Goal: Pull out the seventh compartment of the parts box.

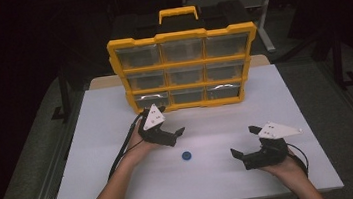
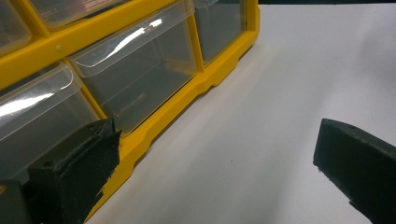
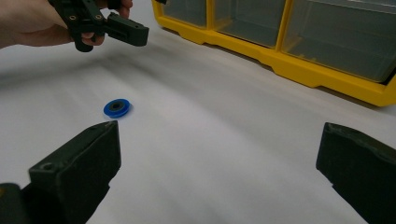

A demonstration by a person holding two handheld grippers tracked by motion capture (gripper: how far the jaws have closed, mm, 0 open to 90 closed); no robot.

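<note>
1. A yellow plastic organiser case with nine clear drawers (image 1: 184,68) stands upright at the far side of the white worktop (image 1: 99,189); what the drawers hold is too faint to make out.
2. The left gripper (image 1: 180,129) hovers just in front of the case's bottom-left drawer, jaws spread wide, holding nothing.
3. The right gripper (image 1: 243,141) sits near the worktop's right side, jaws also wide and empty.
4. A small blue disc with a dark centre hole (image 1: 186,155) lies flat on the worktop between the two grippers, touched by neither.
</note>
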